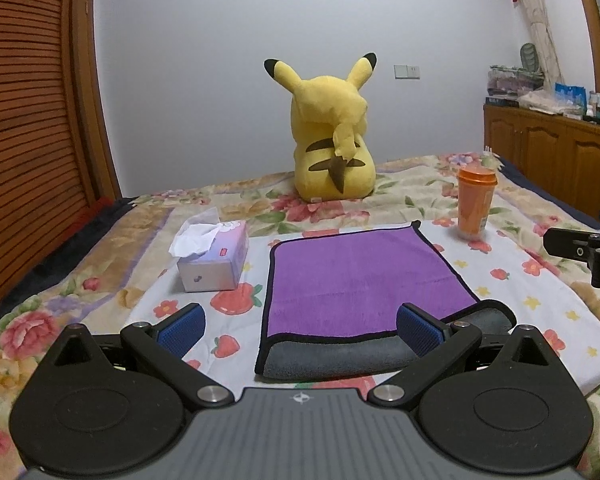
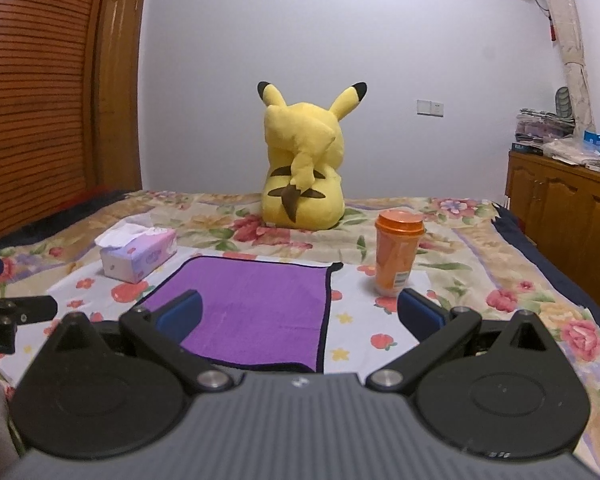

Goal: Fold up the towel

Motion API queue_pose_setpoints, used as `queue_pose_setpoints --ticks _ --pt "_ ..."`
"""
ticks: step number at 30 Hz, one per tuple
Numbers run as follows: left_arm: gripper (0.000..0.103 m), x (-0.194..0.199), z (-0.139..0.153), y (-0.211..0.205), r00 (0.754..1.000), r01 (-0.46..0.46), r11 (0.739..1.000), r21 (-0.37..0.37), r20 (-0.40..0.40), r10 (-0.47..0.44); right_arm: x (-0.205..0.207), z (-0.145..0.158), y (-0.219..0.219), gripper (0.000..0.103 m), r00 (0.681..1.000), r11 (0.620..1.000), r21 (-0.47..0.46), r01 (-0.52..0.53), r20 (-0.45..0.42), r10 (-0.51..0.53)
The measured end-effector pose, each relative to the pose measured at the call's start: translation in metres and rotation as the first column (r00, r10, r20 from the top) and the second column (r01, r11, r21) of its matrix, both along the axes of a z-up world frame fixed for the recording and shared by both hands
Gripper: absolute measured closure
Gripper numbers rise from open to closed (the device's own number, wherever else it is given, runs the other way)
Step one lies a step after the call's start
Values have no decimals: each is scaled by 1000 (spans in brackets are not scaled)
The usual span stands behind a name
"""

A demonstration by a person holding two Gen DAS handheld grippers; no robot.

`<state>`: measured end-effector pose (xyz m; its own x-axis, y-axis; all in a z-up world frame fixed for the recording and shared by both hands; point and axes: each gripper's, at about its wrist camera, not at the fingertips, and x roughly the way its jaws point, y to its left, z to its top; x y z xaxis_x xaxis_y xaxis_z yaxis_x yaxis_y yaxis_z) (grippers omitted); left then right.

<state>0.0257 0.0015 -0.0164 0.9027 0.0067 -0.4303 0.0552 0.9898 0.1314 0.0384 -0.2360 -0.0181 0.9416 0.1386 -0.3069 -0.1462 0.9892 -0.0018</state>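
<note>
A purple towel point(image 1: 356, 280) with a black hem lies flat on the flowered bedspread, its grey underside point(image 1: 340, 356) turned up along the near edge. It also shows in the right wrist view point(image 2: 256, 304). My left gripper point(image 1: 300, 328) is open and empty, just in front of the towel's near edge. My right gripper point(image 2: 300, 316) is open and empty, over the towel's near right corner. The right gripper's side shows at the right edge of the left wrist view point(image 1: 584, 252).
A tissue box point(image 1: 216, 256) stands left of the towel. An orange lidded cup point(image 1: 476, 204) stands at its far right. A yellow plush toy point(image 1: 332, 136) sits behind. A wooden cabinet point(image 1: 560, 148) is at the right, a slatted wardrobe point(image 1: 24, 120) at the left.
</note>
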Motion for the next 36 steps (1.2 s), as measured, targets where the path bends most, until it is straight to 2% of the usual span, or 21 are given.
queue_pose_setpoints --ticks 15,31,36 --pt "0 37 -15 8 997 -12 1000 19 -73 13 24 -5 4 0 998 999 -13 -44 -44 44" --pt "0 77 -29 17 992 17 1000 20 -125 -14 59 -16 4 0 991 997 -25 -74 -111 71" --pt "0 94 -39 23 984 48 999 5 -172 -47 69 -22 5 0 982 994 -22 -106 -160 102"
